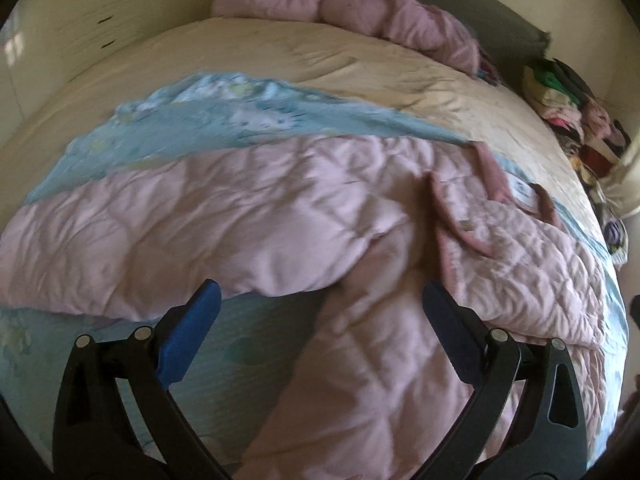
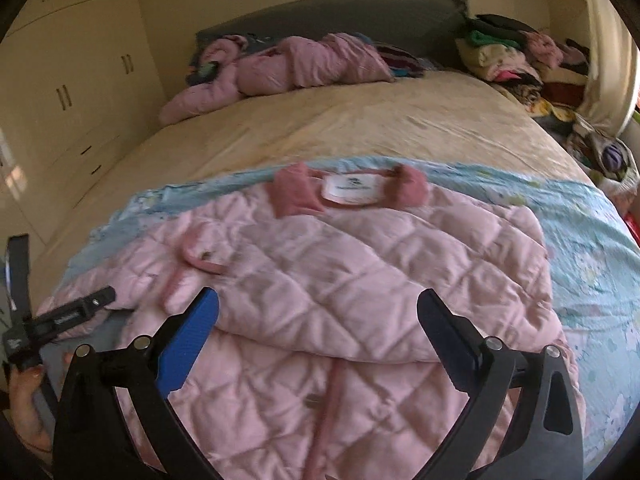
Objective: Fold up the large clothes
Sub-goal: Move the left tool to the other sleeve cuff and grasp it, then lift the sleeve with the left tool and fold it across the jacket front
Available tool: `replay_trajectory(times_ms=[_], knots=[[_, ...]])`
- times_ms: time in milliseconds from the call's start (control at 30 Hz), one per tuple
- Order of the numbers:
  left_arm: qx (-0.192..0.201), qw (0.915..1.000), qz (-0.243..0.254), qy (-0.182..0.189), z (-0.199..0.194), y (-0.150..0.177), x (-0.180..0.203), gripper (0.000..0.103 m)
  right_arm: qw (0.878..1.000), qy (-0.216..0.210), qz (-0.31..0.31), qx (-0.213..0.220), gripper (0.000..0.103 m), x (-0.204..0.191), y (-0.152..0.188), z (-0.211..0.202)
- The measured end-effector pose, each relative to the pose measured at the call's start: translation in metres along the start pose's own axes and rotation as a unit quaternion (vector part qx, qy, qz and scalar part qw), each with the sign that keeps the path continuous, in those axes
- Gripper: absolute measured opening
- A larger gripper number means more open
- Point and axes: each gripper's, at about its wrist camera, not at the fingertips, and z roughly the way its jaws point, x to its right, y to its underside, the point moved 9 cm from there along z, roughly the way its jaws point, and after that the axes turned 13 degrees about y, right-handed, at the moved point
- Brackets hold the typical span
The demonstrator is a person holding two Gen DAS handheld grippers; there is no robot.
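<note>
Both sets of fingers stand spread wide with nothing between them, poised above a pink quilted jacket [image 2: 360, 264] on a bed. The left gripper [image 1: 320, 300] has blue-padded fingers [image 1: 192, 332] splayed over the jacket's lower edge and one sleeve [image 1: 360, 380], which runs down toward the camera; nothing is gripped. The right gripper [image 2: 318, 308] is equally wide apart, its fingers [image 2: 188, 340] framing the jacket's front where one layer is folded across another, and it too holds nothing.

The jacket lies flat on a light blue printed sheet [image 2: 592, 248], its darker pink collar [image 2: 296, 192] and white neck label [image 2: 352, 190] toward the head of the bed. A snap tab [image 2: 204, 258] sits on the jacket's left side in the right wrist view. The blue sheet covers the near part of a cream bedspread [image 2: 360, 120].

At the far end, a second pink padded garment [image 2: 280, 68] is heaped against the grey headboard [image 2: 320, 12]. A pile of mixed clothes [image 2: 516, 56] fills the far right corner. Cream wardrobe doors [image 2: 80, 60] line the left wall. At the lower left of the right wrist view, a person's hand [image 2: 24, 400] holds the other device
</note>
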Motion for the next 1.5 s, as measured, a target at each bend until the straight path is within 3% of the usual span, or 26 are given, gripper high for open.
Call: replay_trajectory(times_ms=[300, 533, 900, 1100, 1200, 1367, 1400, 1467, 1500], knots=[[0.011, 0.9960, -0.088, -0.015, -0.017, 0.002, -0.065, 0.094, 0.998, -0.044, -0.041, 0.020, 0.099, -0.069, -0.015, -0.016], [0.010, 0.9852, -0.167, -0.037, -0.026, 0.009, -0.117, 0.094, 0.994, -0.074, -0.074, 0.014, 0.099, -0.125, -0.013, -0.013], [0.017, 0.9584, -0.274, -0.080, -0.033, 0.028, -0.185, 0.094, 0.986, -0.118, -0.120, 0.000, 0.099, -0.205, 0.008, -0.009], [0.034, 0.9425, -0.324, -0.075, -0.028, 0.036, -0.219, 0.094, 0.982, -0.136, -0.133, -0.013, 0.099, -0.229, 0.023, -0.004], [0.037, 0.9482, -0.305, -0.081, -0.025, 0.029, -0.223, 0.094, 0.981, -0.141, -0.130, -0.018, 0.099, -0.233, 0.027, -0.001], [0.072, 0.9468, -0.305, -0.072, -0.023, 0.016, -0.235, 0.094, 0.982, -0.142, -0.117, -0.029, 0.099, -0.230, 0.032, 0.007], [0.081, 0.9470, -0.302, -0.072, -0.024, 0.013, -0.236, 0.088, 0.983, -0.143, -0.114, -0.031, 0.099, -0.228, 0.032, 0.008], [0.107, 0.9538, -0.264, -0.095, -0.031, 0.000, -0.236, 0.044, 0.984, -0.142, -0.107, -0.031, 0.099, -0.221, 0.031, 0.009], [0.110, 0.9571, -0.251, -0.093, -0.031, -0.005, -0.233, 0.038, 0.984, -0.140, -0.104, -0.031, 0.099, -0.218, 0.031, 0.009]])
